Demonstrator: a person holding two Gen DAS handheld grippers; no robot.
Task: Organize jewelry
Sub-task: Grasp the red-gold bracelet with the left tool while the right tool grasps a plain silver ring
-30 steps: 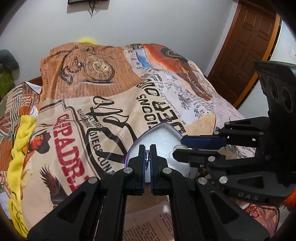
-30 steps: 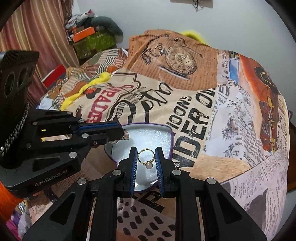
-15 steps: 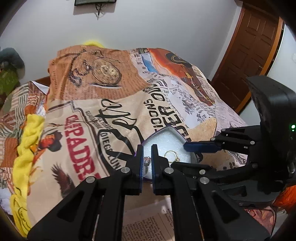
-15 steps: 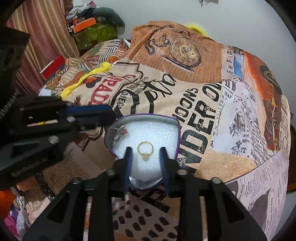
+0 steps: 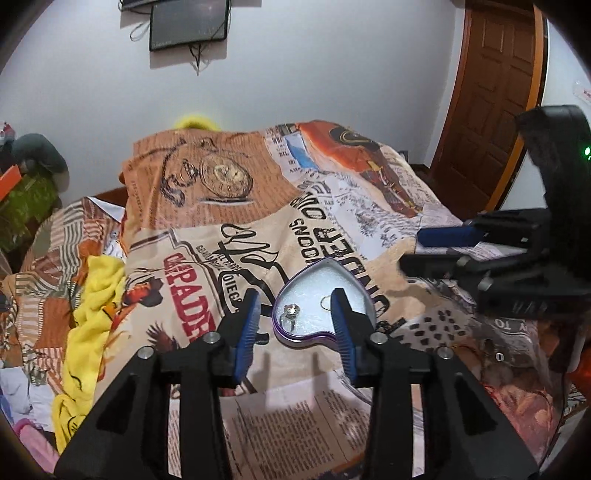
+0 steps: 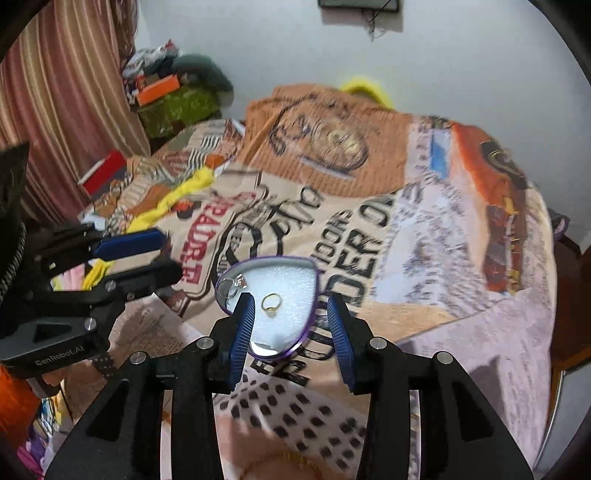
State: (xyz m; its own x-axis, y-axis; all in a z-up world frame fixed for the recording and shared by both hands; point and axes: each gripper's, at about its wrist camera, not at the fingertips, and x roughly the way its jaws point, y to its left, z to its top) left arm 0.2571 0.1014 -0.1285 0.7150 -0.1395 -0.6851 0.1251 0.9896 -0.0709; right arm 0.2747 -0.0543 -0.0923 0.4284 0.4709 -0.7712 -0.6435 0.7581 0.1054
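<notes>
Printed bedspread (image 5: 332, 229) under heart-shaped box (image 5: 314, 301)

Walls: plain white wall (image 5: 332, 66), evenly lit.
Screen: dark flat screen (image 5: 188, 22) mounted high, cables hanging below it.
Door: brown panelled wooden door (image 5: 491, 110) at the right.
Curtain: striped reddish curtain (image 6: 62, 92) at the left.
Bed: bed (image 5: 229, 199) under a newspaper-print cover.

Both wrist views above bed, close, sharing heart tray (image 5: 364, 301) (image 6: 312, 295) (opposite sides)
</notes>
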